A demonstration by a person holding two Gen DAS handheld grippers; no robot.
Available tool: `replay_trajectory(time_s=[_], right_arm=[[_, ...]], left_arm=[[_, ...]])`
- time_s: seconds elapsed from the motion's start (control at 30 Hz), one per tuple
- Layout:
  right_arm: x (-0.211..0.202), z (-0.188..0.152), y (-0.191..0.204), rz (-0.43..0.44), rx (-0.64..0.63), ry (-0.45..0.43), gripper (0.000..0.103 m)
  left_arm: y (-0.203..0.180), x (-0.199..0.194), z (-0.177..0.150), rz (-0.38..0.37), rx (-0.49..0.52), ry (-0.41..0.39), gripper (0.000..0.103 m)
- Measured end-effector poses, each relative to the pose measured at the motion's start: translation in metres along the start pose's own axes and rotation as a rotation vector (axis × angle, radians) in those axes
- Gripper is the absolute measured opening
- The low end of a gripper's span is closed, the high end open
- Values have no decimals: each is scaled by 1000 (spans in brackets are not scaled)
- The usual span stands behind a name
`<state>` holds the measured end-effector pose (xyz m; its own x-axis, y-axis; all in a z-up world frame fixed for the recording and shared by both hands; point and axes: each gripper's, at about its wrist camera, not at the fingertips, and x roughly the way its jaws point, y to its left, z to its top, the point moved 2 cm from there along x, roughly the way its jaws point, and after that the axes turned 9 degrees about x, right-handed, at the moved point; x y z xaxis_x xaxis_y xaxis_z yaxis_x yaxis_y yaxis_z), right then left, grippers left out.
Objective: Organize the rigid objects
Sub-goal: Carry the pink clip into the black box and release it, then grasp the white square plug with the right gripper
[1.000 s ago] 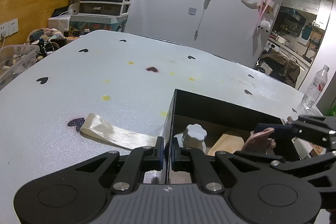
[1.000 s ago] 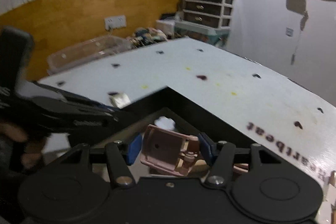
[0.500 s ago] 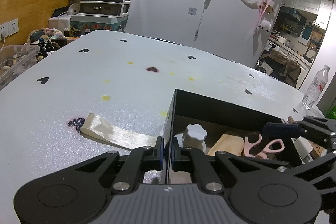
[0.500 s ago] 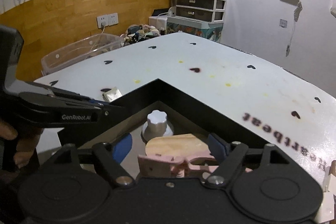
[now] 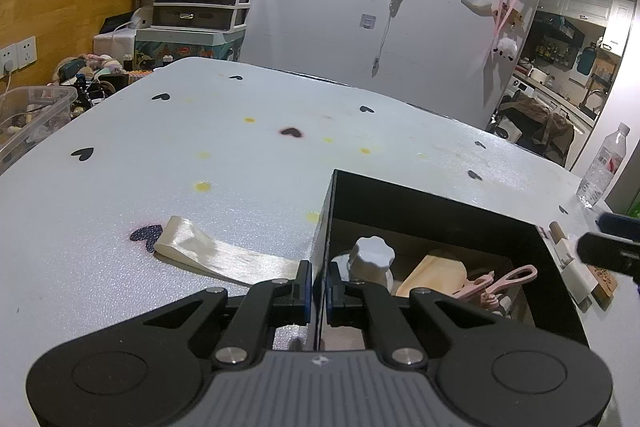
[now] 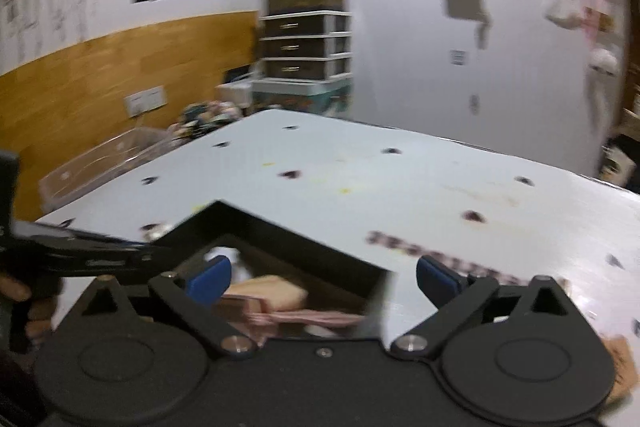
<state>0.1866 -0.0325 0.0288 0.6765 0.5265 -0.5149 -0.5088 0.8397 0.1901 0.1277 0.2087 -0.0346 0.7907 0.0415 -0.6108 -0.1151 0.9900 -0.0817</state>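
Observation:
A black open box [image 5: 432, 201] stands on the white table. My left gripper [image 5: 318, 287] is shut on the box's left wall. Inside the box lie a white knob-topped piece [image 5: 370, 255], a wooden block [image 5: 434, 273] and a pink clip-like tool [image 5: 506, 281]. My right gripper [image 6: 320, 277] is open and empty above the box's right side; the box [image 6: 280, 231], the wooden block [image 6: 268, 293] and the pink tool [image 6: 304, 317] show below it, blurred. Its fingers [image 5: 612, 247] show at the right edge of the left wrist view.
A cream ribbon strip [image 5: 216, 257] lies on the table left of the box. A white and wooden item [image 5: 576, 267] lies right of the box. A water bottle [image 5: 604, 167] stands at the table's far right edge. A clear bin [image 5: 28, 115] sits off the left side.
My right gripper opened and let the pink tool drop into the box, then lifted and pulled back to the right. My left gripper kept its hold on the box wall.

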Motion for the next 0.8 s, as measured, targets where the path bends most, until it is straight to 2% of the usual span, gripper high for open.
replay_trajectory(time_s=[0.27, 0.53, 0.6, 0.67, 0.73, 0.8], right_arm=[[-5, -14, -58, -222, 91, 22, 103], [8, -28, -100, -338, 141, 54, 102], [13, -31, -111, -323, 154, 69, 89], [20, -33, -124, -322, 175, 96, 63], [29, -34, -130, -344, 159, 116, 57], [35, -36, -135, -344, 151, 137, 57]], left_arm=[[0, 0, 0, 0, 0, 0, 6], [0, 0, 0, 0, 1, 1, 6], [0, 0, 0, 1, 1, 1, 6], [0, 0, 0, 1, 1, 1, 6], [0, 0, 0, 1, 0, 1, 6], [0, 0, 0, 2, 1, 3, 6]])
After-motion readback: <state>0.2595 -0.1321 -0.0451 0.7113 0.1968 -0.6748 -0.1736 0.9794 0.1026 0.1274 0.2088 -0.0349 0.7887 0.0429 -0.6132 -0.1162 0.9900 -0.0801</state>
